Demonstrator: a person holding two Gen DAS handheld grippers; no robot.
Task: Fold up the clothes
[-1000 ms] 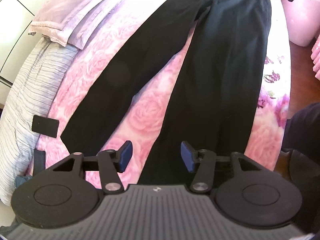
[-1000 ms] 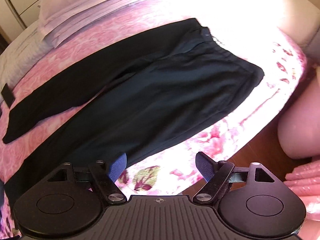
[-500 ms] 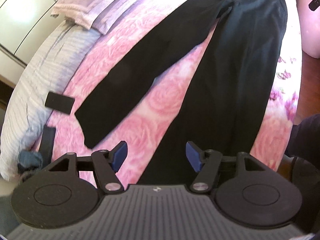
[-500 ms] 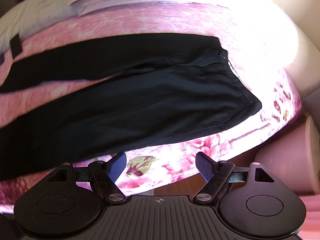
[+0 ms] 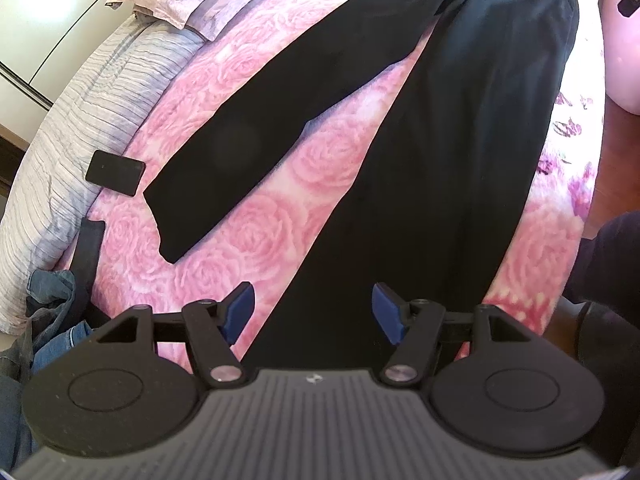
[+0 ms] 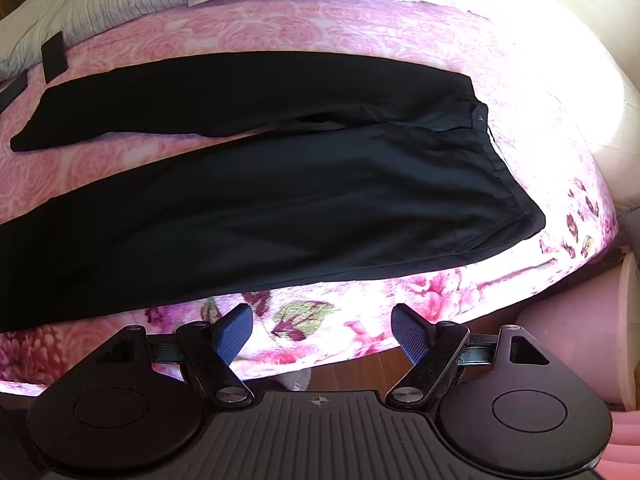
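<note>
black trousers lie flat on the pink rose bedspread, legs spread apart in a v, waistband near the bed's far corner. the left gripper hangs over the near leg's hem, jaws wide apart, empty. the right gripper hangs off the bed edge, jaws wide too, empty.

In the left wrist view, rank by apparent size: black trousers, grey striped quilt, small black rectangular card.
1. Black trousers, largest.
2. Grey striped quilt, though partly cropped by the frame.
3. Small black rectangular card, clearly smallest.
</note>
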